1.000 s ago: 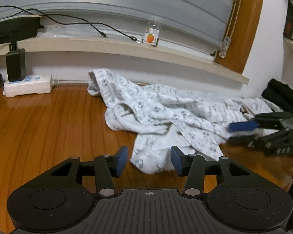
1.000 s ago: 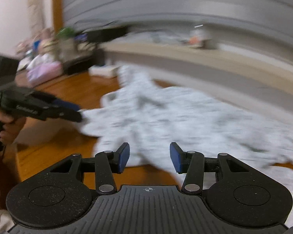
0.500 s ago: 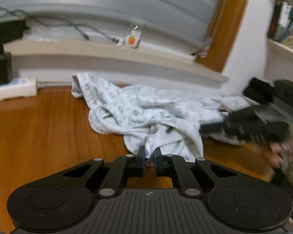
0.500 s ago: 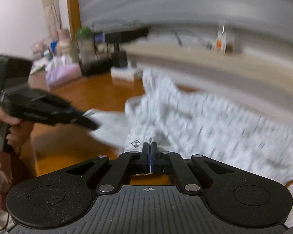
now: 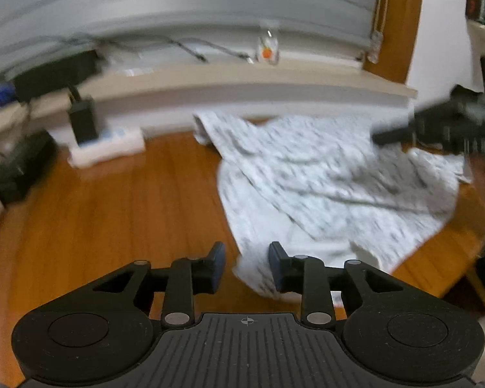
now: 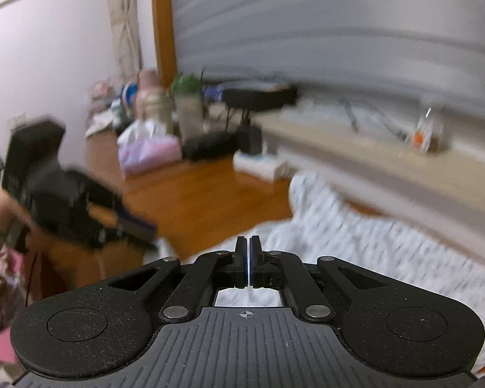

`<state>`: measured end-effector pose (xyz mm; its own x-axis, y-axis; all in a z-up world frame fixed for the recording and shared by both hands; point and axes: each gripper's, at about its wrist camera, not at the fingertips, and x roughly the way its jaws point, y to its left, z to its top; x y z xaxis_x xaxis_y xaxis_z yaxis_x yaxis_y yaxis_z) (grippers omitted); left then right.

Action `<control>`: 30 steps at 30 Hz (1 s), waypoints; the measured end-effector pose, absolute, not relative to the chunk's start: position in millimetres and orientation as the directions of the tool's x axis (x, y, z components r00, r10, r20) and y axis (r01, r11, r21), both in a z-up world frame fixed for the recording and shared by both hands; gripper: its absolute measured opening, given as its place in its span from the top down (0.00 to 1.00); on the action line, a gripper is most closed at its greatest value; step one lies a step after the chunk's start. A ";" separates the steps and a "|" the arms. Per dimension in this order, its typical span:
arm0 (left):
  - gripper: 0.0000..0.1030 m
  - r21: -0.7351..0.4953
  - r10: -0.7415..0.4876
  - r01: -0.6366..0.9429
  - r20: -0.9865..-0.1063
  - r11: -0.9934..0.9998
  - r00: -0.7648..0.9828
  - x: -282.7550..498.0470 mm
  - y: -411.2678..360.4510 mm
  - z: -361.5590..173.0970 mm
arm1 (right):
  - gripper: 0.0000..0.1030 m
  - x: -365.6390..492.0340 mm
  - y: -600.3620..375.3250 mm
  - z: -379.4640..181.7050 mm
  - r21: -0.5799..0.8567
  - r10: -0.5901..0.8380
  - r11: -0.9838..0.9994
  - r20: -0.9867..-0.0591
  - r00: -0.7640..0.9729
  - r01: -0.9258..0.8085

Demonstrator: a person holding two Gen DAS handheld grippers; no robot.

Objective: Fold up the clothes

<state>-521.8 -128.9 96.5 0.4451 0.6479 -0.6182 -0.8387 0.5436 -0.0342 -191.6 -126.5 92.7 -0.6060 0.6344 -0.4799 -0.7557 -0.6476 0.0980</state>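
Left wrist view: the garment (image 5: 323, 187) lies crumpled on the tabletop toward its far right edge. The left gripper (image 5: 247, 266) has just reopened, jaws apart, the cloth's near corner loose between them. The right gripper (image 6: 248, 260) is clenched, seemingly pinching cloth. Best re-pinch that corner, then spread it flat.
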 end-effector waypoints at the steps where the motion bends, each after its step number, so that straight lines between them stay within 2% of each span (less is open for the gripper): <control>1: 0.69 -0.031 0.657 -0.839 -0.607 0.543 0.447 -520.4 -128.3 98.1 | 0.94 -193.8 -126.7 85.6 0.107 0.618 -0.653 -0.497 -0.609 -0.750; 6: 0.70 -0.041 0.666 -0.833 -0.579 0.552 0.470 -513.1 -132.2 95.3 | 0.84 -215.4 -127.6 54.8 0.126 0.560 -0.665 -0.568 -0.603 -0.736; 8: 0.70 -0.040 0.651 -0.820 -0.587 0.571 0.482 -506.7 -131.6 89.4 | 0.75 -224.3 -127.5 43.7 0.132 0.538 -0.668 -0.595 -0.598 -0.733; 9: 0.71 -0.042 0.642 -0.816 -0.596 0.576 0.483 -504.3 -130.1 86.5 | 0.74 -227.2 -125.3 41.4 0.134 0.538 -0.660 -0.603 -0.589 -0.739; 12: 0.76 -0.035 0.623 -0.812 -0.623 0.582 0.474 -495.8 -114.7 74.9 | 0.66 -234.3 -118.3 35.4 0.139 0.536 -0.641 -0.622 -0.570 -0.755; 14: 0.79 -0.027 0.614 -0.810 -0.637 0.586 0.466 -490.5 -99.8 68.5 | 0.57 -239.9 -113.5 31.6 0.129 0.539 -0.636 -0.632 -0.557 -0.761; 16: 0.81 -0.028 0.596 -0.803 -0.656 0.595 0.464 -485.7 -81.9 62.9 | 0.56 -245.4 -108.6 25.1 0.110 0.538 -0.631 -0.651 -0.536 -0.768; 18: 0.83 -0.013 0.579 -0.796 -0.679 0.605 0.451 -481.1 -67.5 57.2 | 0.59 -247.1 -107.5 21.6 0.103 0.544 -0.635 -0.643 -0.539 -0.765; 19: 0.83 -0.003 0.573 -0.793 -0.689 0.609 0.443 -478.9 -62.2 54.3 | 0.83 -247.1 -107.6 22.0 0.102 0.542 -0.640 -0.642 -0.542 -0.761; 20: 0.83 0.008 0.572 -0.789 -0.692 0.615 0.439 -477.5 -57.9 52.1 | 0.98 -247.0 -107.6 22.4 0.103 0.540 -0.646 -0.639 -0.548 -0.756; 25: 0.83 -0.003 0.585 -0.803 -0.684 0.596 0.436 -478.2 -36.3 48.3 | 0.99 -245.2 -101.7 44.4 0.100 0.600 -0.651 -0.540 -0.590 -0.753; 30: 0.83 0.030 0.619 -0.824 -0.676 0.566 0.400 -466.6 -11.8 45.9 | 0.99 -243.5 -83.6 68.5 0.086 0.653 -0.620 -0.495 -0.574 -0.780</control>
<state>-466.6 -11.8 45.9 0.4001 0.6189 -0.6759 -0.8241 0.5657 0.0302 -243.5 -83.6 68.5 -0.5737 0.6529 -0.4946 -0.7797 -0.6202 0.0856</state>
